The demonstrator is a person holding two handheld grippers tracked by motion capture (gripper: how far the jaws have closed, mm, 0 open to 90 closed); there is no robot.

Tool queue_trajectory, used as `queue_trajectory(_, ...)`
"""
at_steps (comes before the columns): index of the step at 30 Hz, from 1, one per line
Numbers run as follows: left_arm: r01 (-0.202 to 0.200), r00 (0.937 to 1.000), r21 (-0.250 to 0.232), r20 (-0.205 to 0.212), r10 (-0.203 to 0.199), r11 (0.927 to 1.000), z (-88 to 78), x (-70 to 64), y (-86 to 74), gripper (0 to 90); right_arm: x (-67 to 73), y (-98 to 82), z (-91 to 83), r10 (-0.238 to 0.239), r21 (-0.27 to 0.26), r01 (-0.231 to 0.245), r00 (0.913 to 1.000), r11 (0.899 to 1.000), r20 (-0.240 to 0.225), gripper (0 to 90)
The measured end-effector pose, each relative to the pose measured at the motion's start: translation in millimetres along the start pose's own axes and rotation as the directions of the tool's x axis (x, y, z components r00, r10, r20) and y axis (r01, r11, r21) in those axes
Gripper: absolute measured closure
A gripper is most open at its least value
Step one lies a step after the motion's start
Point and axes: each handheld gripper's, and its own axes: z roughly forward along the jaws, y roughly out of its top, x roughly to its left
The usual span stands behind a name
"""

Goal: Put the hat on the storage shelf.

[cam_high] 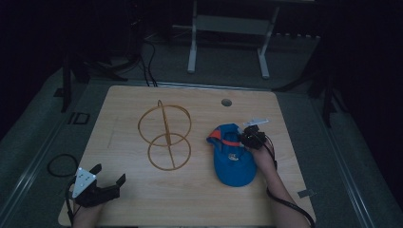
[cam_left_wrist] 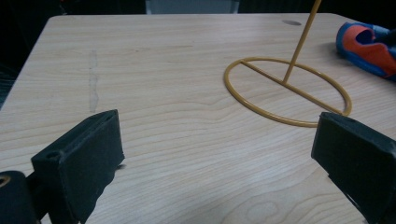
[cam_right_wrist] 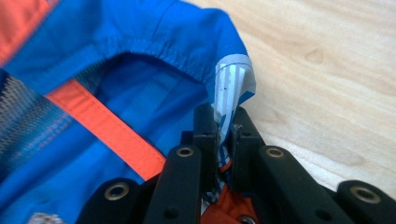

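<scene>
So the grab looks made: the right gripper [cam_right_wrist: 223, 135] is clenched on the edge of the blue and orange cap [cam_high: 231, 159], lying on the tabletop [cam_high: 199, 194] right of the yellow wire stand [cam_high: 165, 136]. Lifting it remains, likely onto that stand; the left gripper [cam_high: 109, 175] waits released

Dim lab or workshop; wooden table [cam_high: 142, 204]; floor cables [cam_high: 147, 66]; metal stand frame [cam_high: 228, 33].
</scene>
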Motion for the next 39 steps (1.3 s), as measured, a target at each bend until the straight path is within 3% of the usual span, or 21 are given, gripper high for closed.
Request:
queue_trajectory(5,-0.001,1.0000,0.004,-0.001,0.001,1.0000,0.6,-0.7,0.0,2.5,4.4,8.6,-21.7,-0.008,-0.076,0.008,1.0000,0.997,-0.001,84.4)
queue_trajectory(11,-0.006,1.0000,0.005,-0.006,0.006,1.0000,-0.2,-1.1,0.5,2.5,8.3,18.9,-44.8,-0.016,-0.127,0.015,0.9999,0.992,-0.005,84.5)
queue_trajectory(22,-0.014,0.9999,0.000,-0.010,0.014,0.9999,-0.6,-3.1,3.5,2.5,11.0,34.8,-88.4,0.000,-0.229,-0.002,0.9999,0.973,-0.010,84.4)
queue_trajectory(28,-0.004,0.9998,-0.022,0.021,0.004,0.9998,-8.2,-10.8,21.6,2.5,17.4,47.0,-122.2,-0.007,-0.293,0.003,0.9999,0.956,-0.012,84.5)
queue_trajectory(33,-0.023,0.9991,-0.023,0.034,0.024,0.9995,-14.5,-16.2,37.0,2.4,22.5,53.5,-143.0,-0.023,-0.323,0.019,0.9997,0.946,-0.009,84.5)
queue_trajectory(34,-0.026,0.9981,-0.035,0.056,0.028,0.9991,-17.8,-18.7,44.9,2.5,23.3,54.4,-146.4,-0.023,-0.327,0.019,0.9997,0.945,-0.009,84.5)
queue_trajectory(39,-0.051,0.9945,-0.048,0.089,0.055,0.9975,-24.8,-28.1,68.1,2.5,25.5,56.7,-159.0,-0.025,-0.354,0.024,0.9997,0.935,0.004,84.4)
